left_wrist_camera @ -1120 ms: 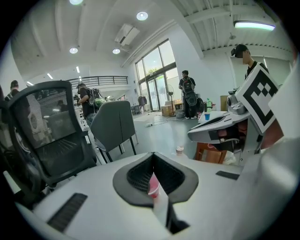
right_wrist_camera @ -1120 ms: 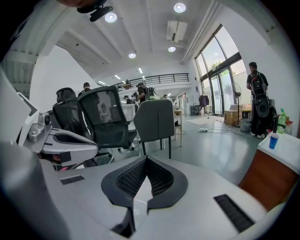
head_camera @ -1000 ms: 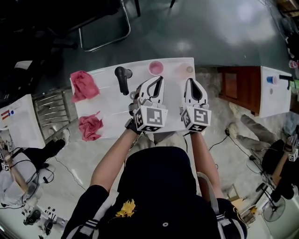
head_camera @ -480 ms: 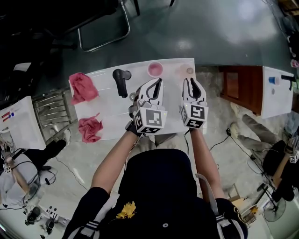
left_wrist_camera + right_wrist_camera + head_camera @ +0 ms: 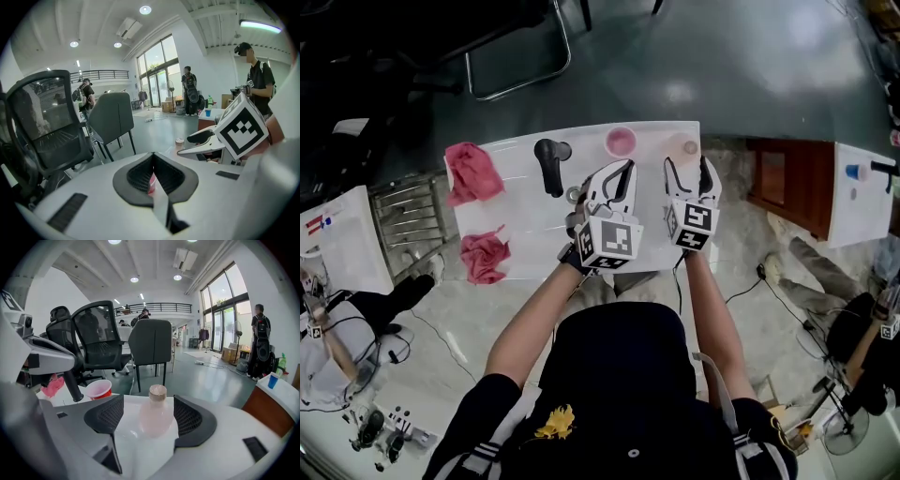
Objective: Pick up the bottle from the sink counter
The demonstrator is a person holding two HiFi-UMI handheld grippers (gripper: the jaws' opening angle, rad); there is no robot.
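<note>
At my far left, pink cloths (image 5: 473, 172) lie on the white counter (image 5: 516, 216), a black handheld device (image 5: 550, 164) beside them. My left gripper (image 5: 621, 171) has its jaws pressed together. My right gripper's (image 5: 687, 169) jaws have just been opening; the pale pink bottle (image 5: 682, 146) stands upright between them, ungripped, near the counter's far right corner.

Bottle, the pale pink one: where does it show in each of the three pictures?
Head view: bottle at the counter's far right corner.
Left gripper view: bottle small, right of centre.
Right gripper view: bottle dead centre, between open jaws.
Shared landmark: the right gripper, jaws just opening, bottle between them.
</note>
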